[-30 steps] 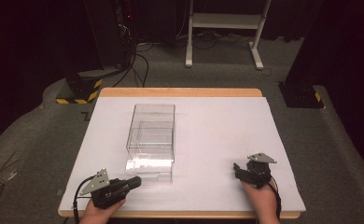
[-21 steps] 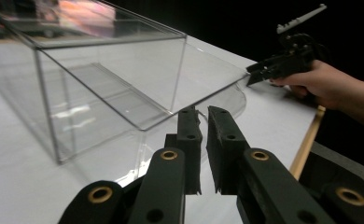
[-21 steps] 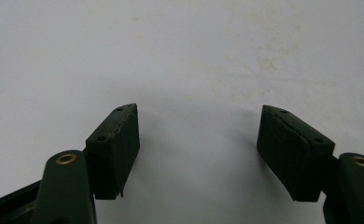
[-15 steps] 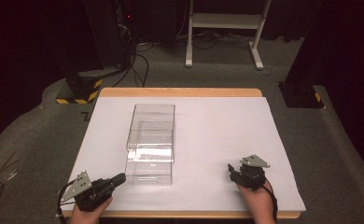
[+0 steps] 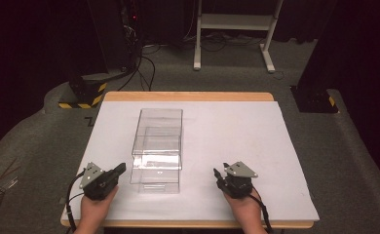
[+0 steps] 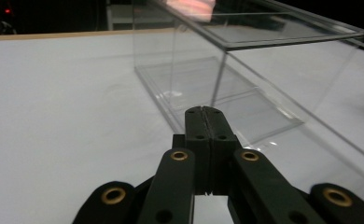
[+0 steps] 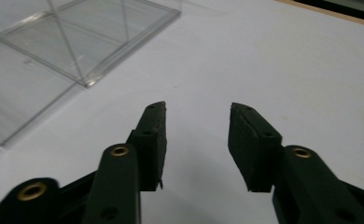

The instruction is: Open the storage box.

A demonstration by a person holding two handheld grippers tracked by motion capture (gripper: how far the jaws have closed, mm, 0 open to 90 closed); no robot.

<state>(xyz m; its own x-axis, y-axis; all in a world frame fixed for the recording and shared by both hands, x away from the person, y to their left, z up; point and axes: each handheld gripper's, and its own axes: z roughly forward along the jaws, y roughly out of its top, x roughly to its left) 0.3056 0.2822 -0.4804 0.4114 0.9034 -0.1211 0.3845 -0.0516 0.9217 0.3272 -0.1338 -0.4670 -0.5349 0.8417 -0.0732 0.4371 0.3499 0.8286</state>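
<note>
A clear plastic box (image 5: 158,141) stands in the middle of the white table, with a flat clear panel lying at its near end. My left gripper (image 5: 121,168) lies by the box's near left corner and points at it. In the left gripper view its jaws (image 6: 203,112) have just finished closing, pressed together with nothing between them, and the box (image 6: 264,56) rises close ahead. My right gripper (image 5: 218,175) rests to the right of the box, apart from it. Its jaws (image 7: 198,109) are open and have just been closing, with nothing between them. The box (image 7: 77,37) lies off to their left.
The white mat (image 5: 237,126) has bare room right of the box. The wooden table edge (image 5: 188,96) runs along the back. A white stand (image 5: 232,29) and cables sit on the floor beyond. Dark floor surrounds the table.
My left gripper slid left, then away from the near edge to beside the box's corner. My right gripper moved left toward the box.
</note>
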